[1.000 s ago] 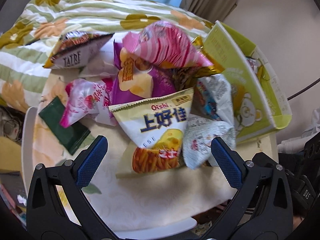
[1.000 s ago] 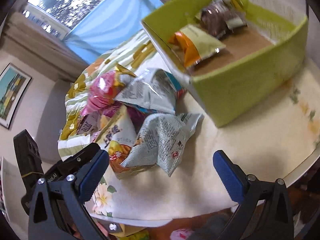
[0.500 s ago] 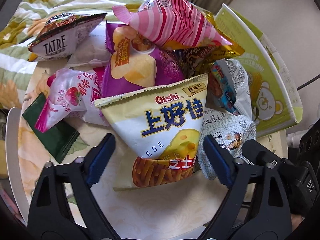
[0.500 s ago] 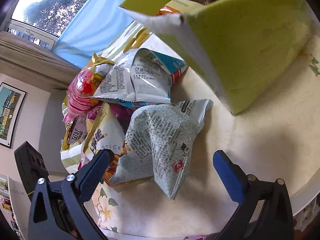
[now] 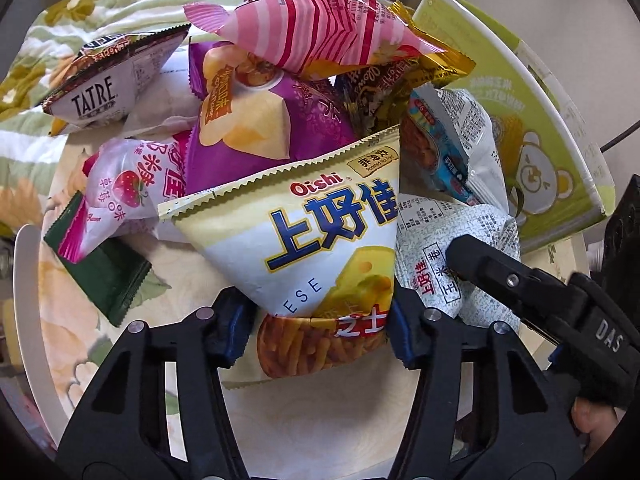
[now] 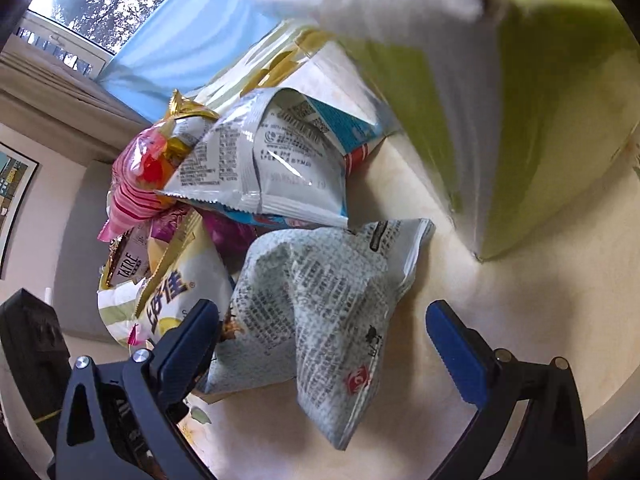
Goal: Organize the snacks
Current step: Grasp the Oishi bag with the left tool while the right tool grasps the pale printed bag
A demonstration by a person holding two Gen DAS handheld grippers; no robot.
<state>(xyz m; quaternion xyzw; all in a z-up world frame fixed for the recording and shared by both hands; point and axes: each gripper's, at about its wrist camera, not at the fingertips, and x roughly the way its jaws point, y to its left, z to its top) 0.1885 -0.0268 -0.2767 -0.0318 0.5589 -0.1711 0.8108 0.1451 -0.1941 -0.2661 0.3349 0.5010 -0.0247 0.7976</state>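
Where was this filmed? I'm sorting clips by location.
Probably a home bedroom or living room: a floral green-striped quilt, a curtained window, and a framed picture on the wall.

The bare table (image 6: pixel 500 320) between the grey packet (image 6: pixel 320 320) and the green box (image 6: pixel 540 140) leaves room to pass. Piled snack bags (image 5: pixel 280 80) block the far side.

I am seeing soft daylight coming from the bright, overexposed window (image 6: pixel 76 12) behind the pale blue curtain (image 6: pixel 188 36). Glare is glinting off the silver foil snack packet (image 6: pixel 276 160). The lime-green cardboard box (image 6: pixel 540 120) is smearing with motion blur. Both fisheye views are bending and darkening at their round edges.
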